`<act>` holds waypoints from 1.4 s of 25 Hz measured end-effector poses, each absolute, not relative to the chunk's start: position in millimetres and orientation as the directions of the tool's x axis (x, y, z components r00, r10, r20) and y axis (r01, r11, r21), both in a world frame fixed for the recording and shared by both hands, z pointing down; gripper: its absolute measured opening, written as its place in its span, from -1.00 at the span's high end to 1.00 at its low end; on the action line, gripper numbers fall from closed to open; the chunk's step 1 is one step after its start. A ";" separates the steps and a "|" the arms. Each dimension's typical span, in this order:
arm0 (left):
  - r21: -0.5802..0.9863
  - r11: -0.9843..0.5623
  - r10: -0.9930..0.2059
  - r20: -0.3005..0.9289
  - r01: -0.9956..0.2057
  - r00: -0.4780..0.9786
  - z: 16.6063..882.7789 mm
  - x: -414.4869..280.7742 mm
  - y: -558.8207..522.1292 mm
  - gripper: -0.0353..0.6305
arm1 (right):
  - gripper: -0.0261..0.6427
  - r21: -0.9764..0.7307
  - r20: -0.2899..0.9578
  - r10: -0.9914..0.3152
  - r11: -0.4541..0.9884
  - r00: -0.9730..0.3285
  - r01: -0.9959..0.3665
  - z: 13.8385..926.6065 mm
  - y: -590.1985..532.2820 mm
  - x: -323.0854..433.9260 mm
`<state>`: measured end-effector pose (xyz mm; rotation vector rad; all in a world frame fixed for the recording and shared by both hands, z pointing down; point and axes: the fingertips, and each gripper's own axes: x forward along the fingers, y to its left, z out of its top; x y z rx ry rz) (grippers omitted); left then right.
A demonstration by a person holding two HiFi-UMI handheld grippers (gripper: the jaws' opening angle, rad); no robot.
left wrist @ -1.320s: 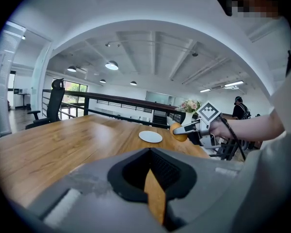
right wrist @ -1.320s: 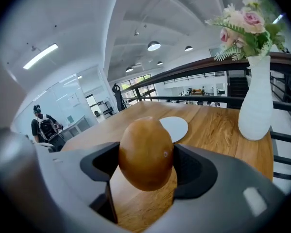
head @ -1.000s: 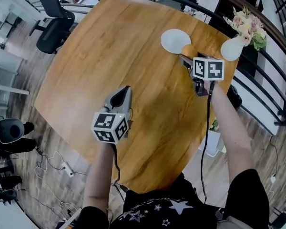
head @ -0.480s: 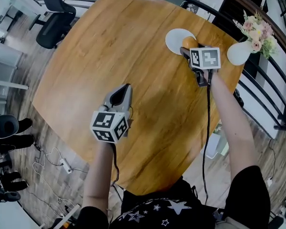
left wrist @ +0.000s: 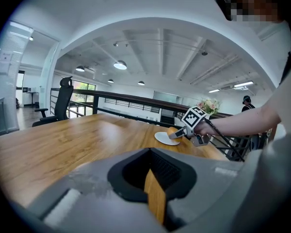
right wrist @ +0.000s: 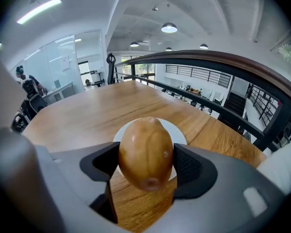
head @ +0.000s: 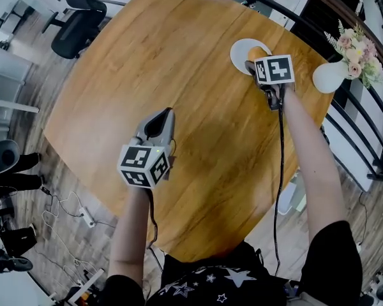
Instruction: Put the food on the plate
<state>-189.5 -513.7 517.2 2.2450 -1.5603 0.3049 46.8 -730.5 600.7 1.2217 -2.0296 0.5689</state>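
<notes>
Upper right, a potato [right wrist: 145, 152] is pinched by the right gripper [head: 255, 56] over a white plate [head: 241, 48]; released tilted, it could roll off. The left gripper [head: 166, 115] jaws are held together, empty.

Bright ceiling lamps, fisheye edges, sharp focus
</notes>
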 end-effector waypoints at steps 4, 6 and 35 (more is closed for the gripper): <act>0.194 -0.297 -0.851 0.391 -0.935 0.351 520.0 -194.1 -514.3 0.89 | -0.11 0.003 0.763 -0.575 0.458 -0.294 -0.889 607.8 -738.9 45.9; 0.197 -0.296 -0.850 0.392 -0.935 0.351 521.0 -196.6 -512.7 0.89 | -0.11 0.014 0.771 -0.571 0.457 -0.282 -0.889 611.0 -740.1 44.8; 0.208 -0.286 -0.864 0.367 -0.935 0.346 501.3 -209.8 -483.3 0.89 | -0.28 0.012 0.699 -0.638 0.461 -0.322 -0.887 557.8 -691.2 33.3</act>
